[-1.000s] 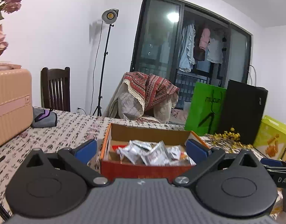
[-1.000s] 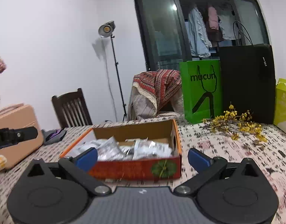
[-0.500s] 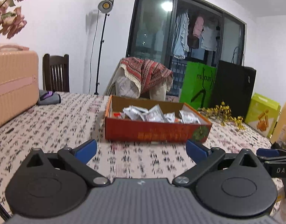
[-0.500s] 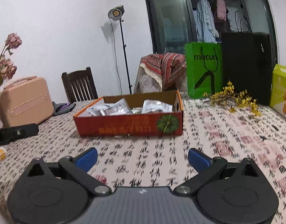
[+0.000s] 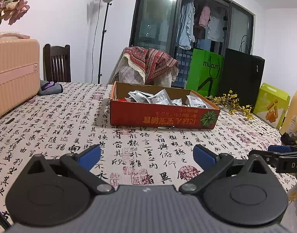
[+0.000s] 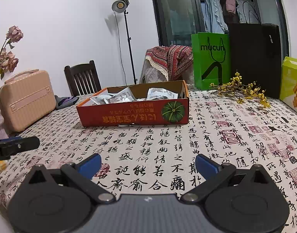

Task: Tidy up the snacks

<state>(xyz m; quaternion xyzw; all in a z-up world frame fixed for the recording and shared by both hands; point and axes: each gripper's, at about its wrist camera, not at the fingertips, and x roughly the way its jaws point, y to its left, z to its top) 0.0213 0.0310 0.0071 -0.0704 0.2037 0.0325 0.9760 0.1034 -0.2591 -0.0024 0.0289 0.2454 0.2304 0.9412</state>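
From the left wrist, the left gripper [image 5: 146, 155] hangs over the calligraphy-print tablecloth [image 5: 51, 136] with its blue-padded jaws spread wide and nothing between them; the red cardboard box [image 5: 162, 116] full of silver snack packets [image 5: 160, 99] sits ahead, well apart from the fingers, and a pink case [image 5: 14, 73] stands at far left. From the right wrist, the right gripper [image 6: 148, 164] is likewise released and empty above the cloth, the same box [image 6: 134, 114] lying ahead and slightly left, a green bag [image 6: 211, 60] and yellow flower sprigs [image 6: 243, 91] behind it to the right
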